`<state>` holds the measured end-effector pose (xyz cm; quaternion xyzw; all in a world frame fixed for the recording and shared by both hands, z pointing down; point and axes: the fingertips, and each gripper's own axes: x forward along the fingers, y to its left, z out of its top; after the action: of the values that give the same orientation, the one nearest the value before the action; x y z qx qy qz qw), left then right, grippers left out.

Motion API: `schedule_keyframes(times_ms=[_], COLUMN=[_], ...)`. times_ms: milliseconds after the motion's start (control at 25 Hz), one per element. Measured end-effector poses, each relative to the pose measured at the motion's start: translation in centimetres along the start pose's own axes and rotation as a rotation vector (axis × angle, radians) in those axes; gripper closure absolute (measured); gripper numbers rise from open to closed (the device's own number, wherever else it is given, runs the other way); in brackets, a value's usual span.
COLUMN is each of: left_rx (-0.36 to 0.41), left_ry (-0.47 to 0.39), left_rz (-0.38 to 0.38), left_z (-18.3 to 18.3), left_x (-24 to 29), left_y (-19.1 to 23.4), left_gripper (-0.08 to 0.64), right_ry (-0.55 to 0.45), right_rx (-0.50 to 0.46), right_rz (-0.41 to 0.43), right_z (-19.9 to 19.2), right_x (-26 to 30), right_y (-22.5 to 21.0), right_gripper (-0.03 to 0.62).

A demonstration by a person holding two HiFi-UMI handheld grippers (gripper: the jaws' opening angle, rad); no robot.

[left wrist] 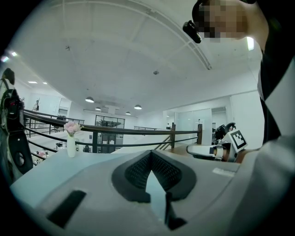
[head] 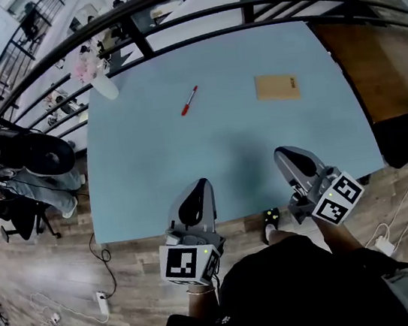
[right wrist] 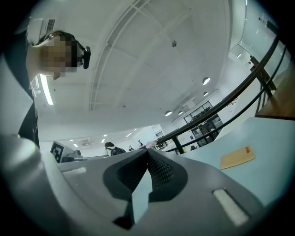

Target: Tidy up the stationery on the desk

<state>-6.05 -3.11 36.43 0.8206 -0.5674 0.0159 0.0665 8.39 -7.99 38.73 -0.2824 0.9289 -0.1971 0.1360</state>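
Left tool [head: 199, 187] and right tool [head: 284, 155] closed, empty.

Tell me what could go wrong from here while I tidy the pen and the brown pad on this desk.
1. Both the left gripper and right gripper are shut; reaching the red pen like that would likely push it and set it rolling.
2. The brown pad lies flat on the table, so jaws may slide it rather than grip it.
3. The vase stands at the far left corner; a wide left sweep could tip it.
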Motion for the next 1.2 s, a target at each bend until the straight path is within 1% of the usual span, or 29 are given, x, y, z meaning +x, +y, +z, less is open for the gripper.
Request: schedule_keyframes(times_ms=[280, 640, 1040, 1200], left_rx=[0.003, -0.006, -0.001, 0.000], left_ry=[0.023, 0.040, 0.050, 0.051], left_rz=[-0.012, -0.005, 0.035, 0.050], left_z=[-0.5, -0.6, -0.6, -0.7], left_x=[5.3, 9.6, 12.8, 13.9], left_y=[-0.8, -0.5, 0.2, 0.5], left_gripper=[0.563, 0.563, 0.563, 0.563], right_ry=[-0.002, -0.008, 0.022, 0.059], right_rx=[0.013, 0.011, -0.045, -0.078], right_rz=[-0.032, -0.066, -0.126, -0.148], right_z=[1.4, 2.8, 4.3, 4.1], right_x=[-0.1, 0.3, 0.6, 1.0], right_y=[-5.4, -10.0, -15.7, -18.0], right_gripper=[0.594, 0.593, 0.592, 0.592])
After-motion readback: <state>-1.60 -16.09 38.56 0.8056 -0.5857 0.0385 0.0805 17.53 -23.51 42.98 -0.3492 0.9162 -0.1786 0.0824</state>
